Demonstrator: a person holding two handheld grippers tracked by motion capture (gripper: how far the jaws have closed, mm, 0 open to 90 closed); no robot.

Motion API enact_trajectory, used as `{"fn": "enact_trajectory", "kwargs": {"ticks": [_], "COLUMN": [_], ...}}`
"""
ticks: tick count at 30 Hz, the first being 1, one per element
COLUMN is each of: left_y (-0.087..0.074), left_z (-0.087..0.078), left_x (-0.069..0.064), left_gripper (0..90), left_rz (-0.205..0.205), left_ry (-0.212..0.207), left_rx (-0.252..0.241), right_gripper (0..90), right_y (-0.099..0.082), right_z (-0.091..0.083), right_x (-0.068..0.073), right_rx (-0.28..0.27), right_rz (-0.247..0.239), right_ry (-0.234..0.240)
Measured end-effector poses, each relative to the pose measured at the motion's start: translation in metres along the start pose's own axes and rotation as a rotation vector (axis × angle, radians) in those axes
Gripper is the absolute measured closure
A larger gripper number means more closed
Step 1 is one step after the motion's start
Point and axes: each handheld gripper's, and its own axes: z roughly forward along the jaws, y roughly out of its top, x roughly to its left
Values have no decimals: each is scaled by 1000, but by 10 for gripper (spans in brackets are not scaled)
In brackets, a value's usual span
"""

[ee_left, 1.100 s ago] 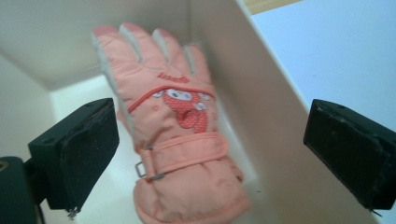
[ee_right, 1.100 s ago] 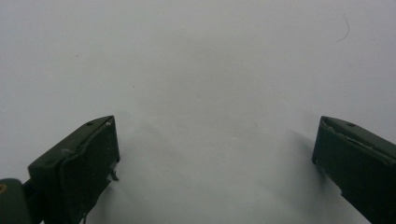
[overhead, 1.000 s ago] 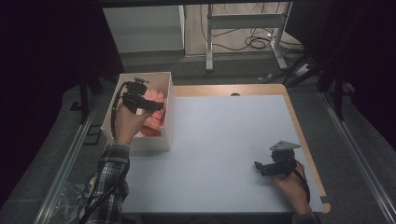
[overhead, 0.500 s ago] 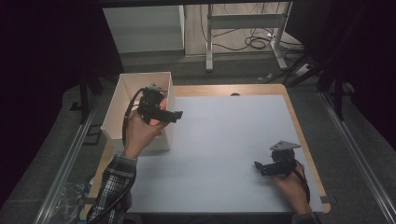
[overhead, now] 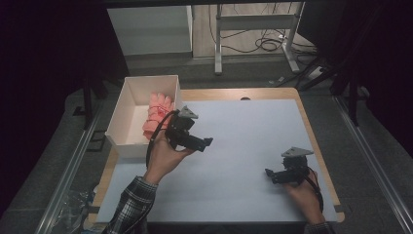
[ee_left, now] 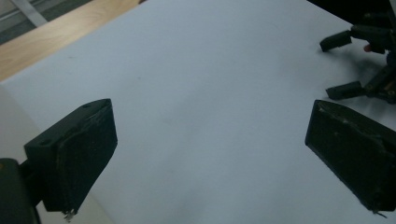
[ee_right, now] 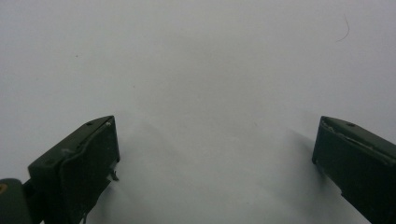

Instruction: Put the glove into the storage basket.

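The left gripper (overhead: 207,142) was held up off the white tabletop (overhead: 253,146), its jaws spread wide with nothing between them, pointing toward the person's right. The left hand (overhead: 163,158) gripped it from below, the plaid sleeve (overhead: 131,207) trailing back toward the near edge. Just behind and to the left of it stood the white box (overhead: 129,141) — inside lay the pink gloves (overhead: 155,116), bunched against the wall nearest the gripper. Well apart to its right, the right gripper (overhead: 269,173) rested low on the tabletop, jaws also wide and empty — bare surface lay ahead of both.
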Motion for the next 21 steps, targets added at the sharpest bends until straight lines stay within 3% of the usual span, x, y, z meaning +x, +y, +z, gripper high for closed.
{"fn": "enact_trajectory", "kwargs": {"ticks": [13, 21], "left_y": [-42, -74], "left_z": [37, 58], "left_x": [-23, -32], "left_gripper": [28, 28], "left_rz": [7, 27], "left_ry": [-78, -74], "left_rx": [15, 29], "right_gripper": [8, 8], "right_y": [0, 0], "right_z": [0, 0], "right_x": [0, 0], "right_rx": [-1, -1], "right_rz": [-1, -2], "right_ry": [0, 0]}}
